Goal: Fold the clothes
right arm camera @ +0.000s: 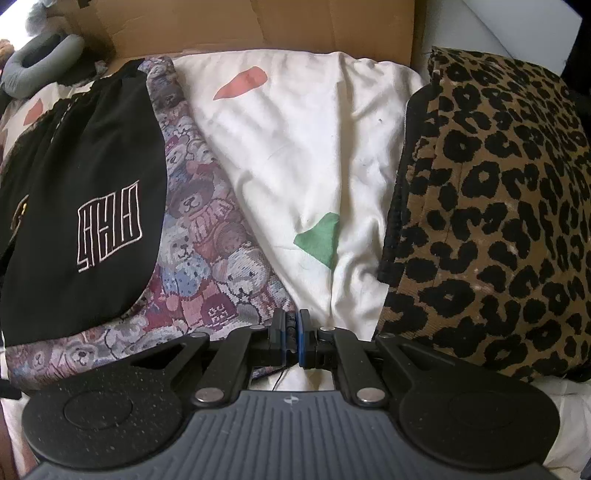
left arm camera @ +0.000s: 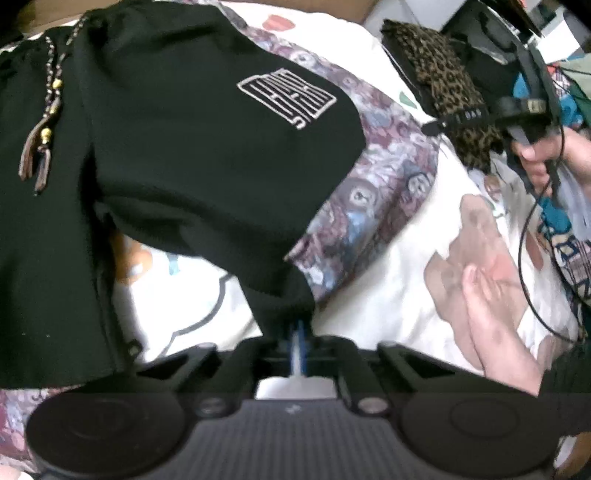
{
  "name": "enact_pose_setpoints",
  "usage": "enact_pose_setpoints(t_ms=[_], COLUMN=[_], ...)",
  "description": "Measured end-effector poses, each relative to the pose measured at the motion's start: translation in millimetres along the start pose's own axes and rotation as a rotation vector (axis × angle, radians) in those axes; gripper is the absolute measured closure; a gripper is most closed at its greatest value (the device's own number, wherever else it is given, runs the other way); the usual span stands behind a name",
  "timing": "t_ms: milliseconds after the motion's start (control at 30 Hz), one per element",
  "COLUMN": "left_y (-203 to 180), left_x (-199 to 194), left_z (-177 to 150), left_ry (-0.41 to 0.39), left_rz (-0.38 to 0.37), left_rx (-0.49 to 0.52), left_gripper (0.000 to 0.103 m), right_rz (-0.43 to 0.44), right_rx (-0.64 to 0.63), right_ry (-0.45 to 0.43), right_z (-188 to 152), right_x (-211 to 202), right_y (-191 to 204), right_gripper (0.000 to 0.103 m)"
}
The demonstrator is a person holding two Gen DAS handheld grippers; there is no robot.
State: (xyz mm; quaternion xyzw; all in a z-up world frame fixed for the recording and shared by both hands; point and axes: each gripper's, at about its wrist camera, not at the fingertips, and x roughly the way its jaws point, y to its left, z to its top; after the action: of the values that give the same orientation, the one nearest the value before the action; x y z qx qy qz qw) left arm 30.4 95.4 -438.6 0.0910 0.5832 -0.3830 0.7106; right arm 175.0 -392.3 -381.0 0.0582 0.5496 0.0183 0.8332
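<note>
A black garment (left arm camera: 207, 147) with a white embroidered logo (left arm camera: 286, 96) and a beaded drawstring (left arm camera: 48, 122) lies over a teddy-bear print fabric (left arm camera: 384, 192) on a white sheet. My left gripper (left arm camera: 297, 332) is shut on a corner of the black garment, which stretches up from its blue pads. In the right wrist view the same black garment (right arm camera: 85, 206) lies at the left on the teddy-bear fabric (right arm camera: 207, 251). My right gripper (right arm camera: 293, 332) is shut with nothing visibly held, over the edge of that fabric. The left wrist view shows the right gripper (left arm camera: 432, 128) held by a hand at the upper right.
A leopard-print garment (right arm camera: 498, 206) is piled at the right on the white sheet (right arm camera: 295, 147). Cardboard (right arm camera: 258, 22) stands behind the bed. A grey plush item (right arm camera: 40, 59) sits at the far left. A bare foot or hand (left arm camera: 495, 325) and a cable (left arm camera: 528, 258) lie at the right.
</note>
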Motion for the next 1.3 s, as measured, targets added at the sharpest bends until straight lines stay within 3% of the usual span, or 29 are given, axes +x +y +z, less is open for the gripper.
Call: enact_pose_setpoints(t_ms=[167, 300, 400, 533, 633, 733, 800, 1067, 1300], left_y=[-1, -2, -3, -3, 4, 11, 12, -2, 8], left_x=[-13, -15, -5, 0, 6, 12, 9, -13, 5], left_z=[-8, -15, -12, -6, -3, -1, -2, -16, -16], left_ry=[-0.010, -0.018, -0.003, -0.019, -0.015, 0.000, 0.005, 0.043, 0.137], left_rz=[-0.052, -0.005, 0.026, 0.060, 0.055, 0.048, 0.023, -0.153, -0.168], left_rx=[-0.042, -0.010, -0.014, 0.004, -0.030, -0.064, -0.085, -0.106, -0.115], left_gripper=[0.103, 0.102, 0.086, 0.077, 0.079, 0.097, 0.100, 0.101, 0.097], right_rz=[0.004, 0.006, 0.009, 0.013, 0.016, 0.019, 0.018, 0.018, 0.009], right_rx=[0.011, 0.015, 0.017, 0.019, 0.021, 0.021, 0.021, 0.005, -0.001], right_ry=[-0.018, -0.032, -0.025, -0.015, -0.008, -0.001, -0.005, -0.041, -0.033], right_z=[3, 4, 4, 4, 3, 3, 3, 9, 7], right_x=[-8, -14, -13, -11, -9, -7, -8, -21, -15], right_y=[-1, -2, -2, -3, -4, -4, -4, -4, -4], right_gripper=[0.099, 0.099, 0.099, 0.099, 0.099, 0.099, 0.099, 0.099, 0.099])
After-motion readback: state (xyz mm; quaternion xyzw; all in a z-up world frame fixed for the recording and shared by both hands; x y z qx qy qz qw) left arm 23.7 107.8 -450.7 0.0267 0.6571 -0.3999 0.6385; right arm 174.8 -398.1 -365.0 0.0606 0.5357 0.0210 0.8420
